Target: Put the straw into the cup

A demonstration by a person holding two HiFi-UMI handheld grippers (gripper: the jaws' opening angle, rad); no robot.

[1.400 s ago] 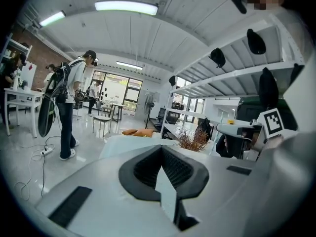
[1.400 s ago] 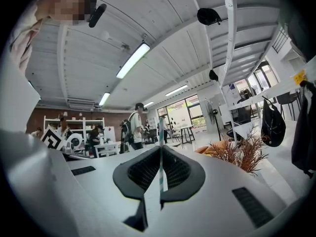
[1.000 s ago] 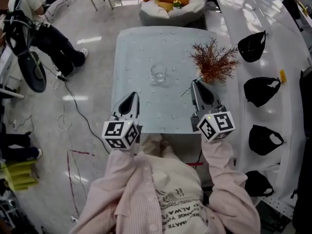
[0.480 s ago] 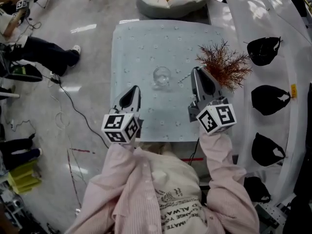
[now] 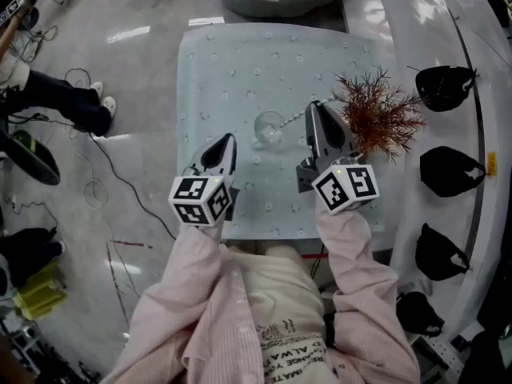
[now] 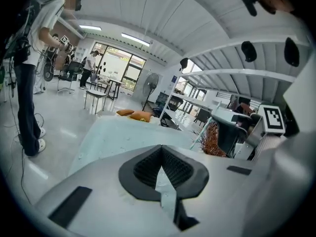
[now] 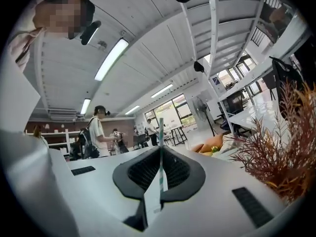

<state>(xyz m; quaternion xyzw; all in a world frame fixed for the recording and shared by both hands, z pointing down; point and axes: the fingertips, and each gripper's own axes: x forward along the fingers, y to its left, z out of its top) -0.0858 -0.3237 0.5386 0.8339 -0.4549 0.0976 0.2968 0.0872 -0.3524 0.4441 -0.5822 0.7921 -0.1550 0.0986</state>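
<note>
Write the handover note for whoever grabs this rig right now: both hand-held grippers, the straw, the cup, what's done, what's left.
Left hand-held gripper: jaws together, nothing between them, held over the table near-left of the cup.
Right hand-held gripper: shut on the straw, just right of the cup.
Cup: clear, upright, mid-table, no straw in it.
Done: straw is picked up, its free end pointing toward the cup.
Left: bring that end over the rim, lower it in, open the jaws. Mind the dried plant close on the right.
</note>
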